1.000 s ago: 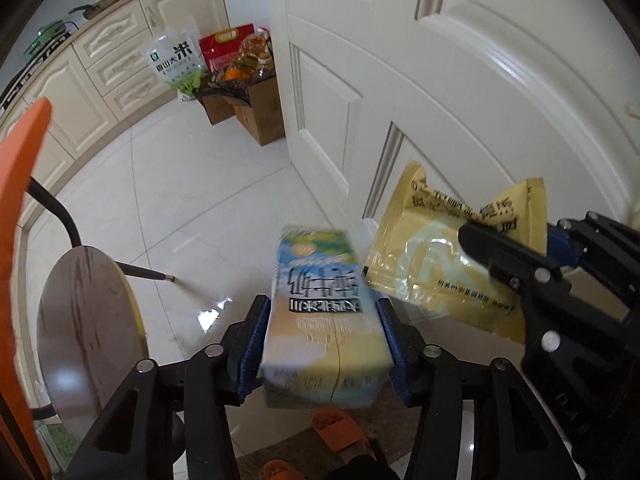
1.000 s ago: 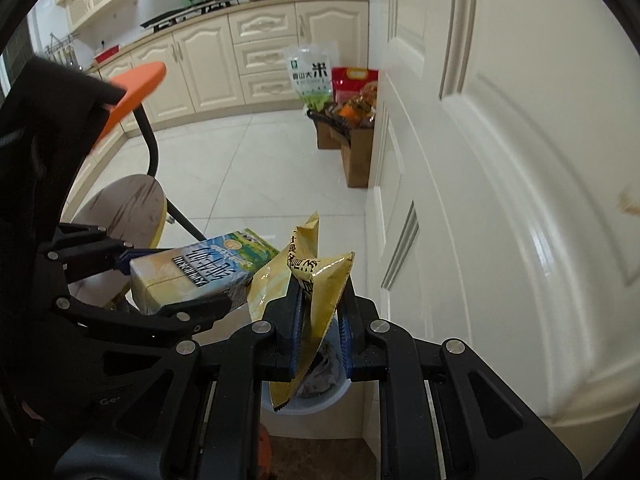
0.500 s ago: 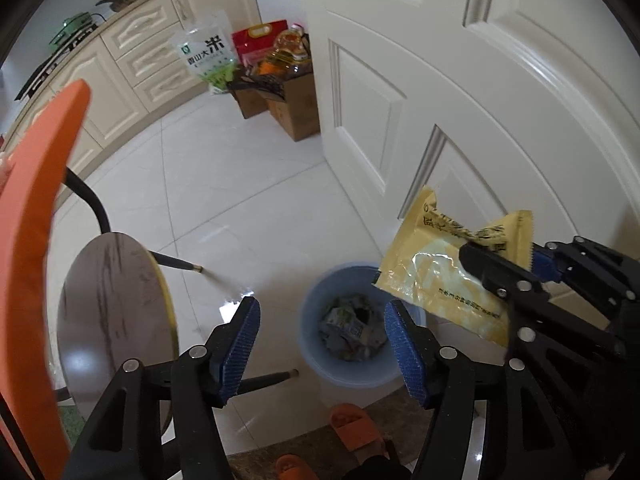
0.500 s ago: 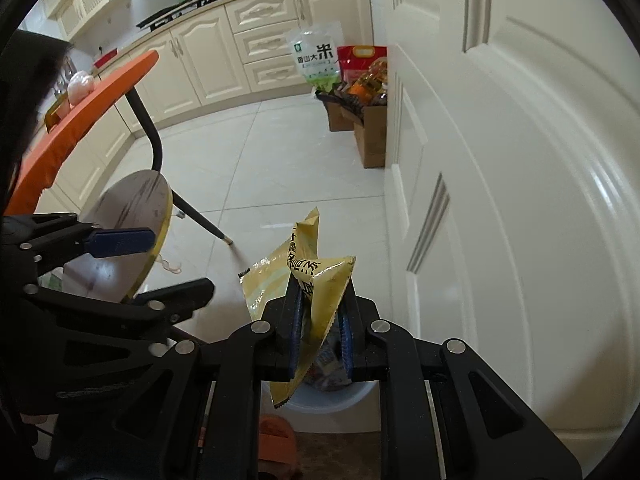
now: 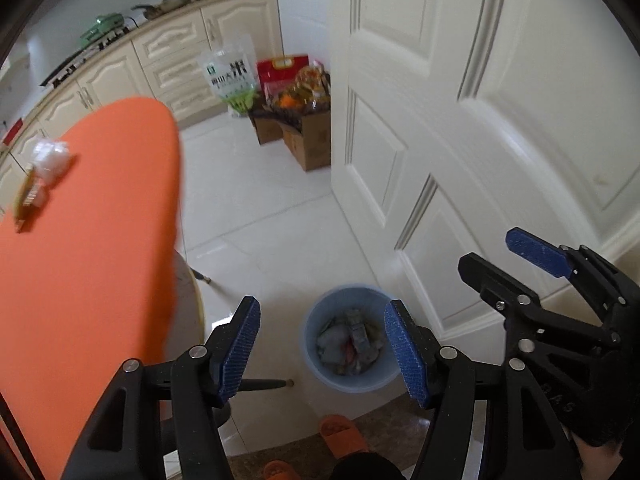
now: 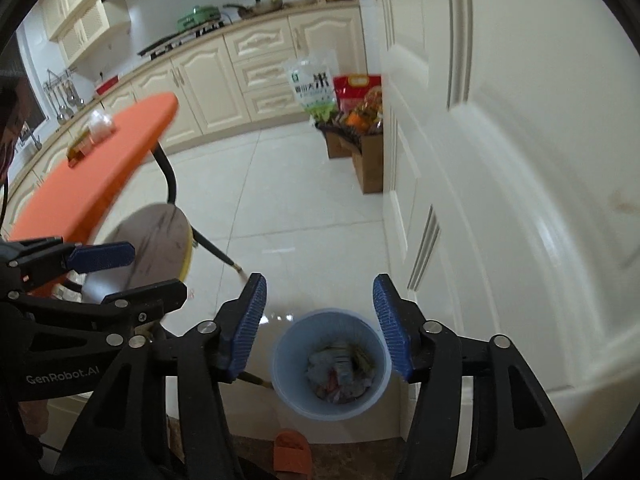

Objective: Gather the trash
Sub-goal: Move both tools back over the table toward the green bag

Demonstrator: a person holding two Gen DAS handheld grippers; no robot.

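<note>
The blue bin [image 6: 332, 364] stands on the pale tiled floor [image 6: 304, 200] close against the white door [image 6: 500, 160], and the trash already dropped into it lies as a crumpled heap in the bottom [image 5: 350, 344]. More trash remains well apart from it on the orange worktop [image 5: 88, 240]: a scrunched white piece [image 5: 50, 158] and a small brownish packet just beside it [image 5: 26, 196]. The risks from here, as I judge them, lie in the trip back. The worktop's edge sits close to the left hand-held gripper [image 5: 322, 350], so a careless swing could knock that edge or sweep the light white piece onto the floor. The packet lies flat and thin, so the pads may skid over it without catching. The chair's round seat [image 6: 154, 240] and its thin black legs stand between worktop and bin and could snag a low pass. The left hand-held gripper is spread, nothing between its blue pads, and points steeply down with the bin framed between them. The right hand-held gripper [image 6: 320, 326] has just been opening and now stands spread and empty too, tilted down over the bin, close beside its partner.
</note>
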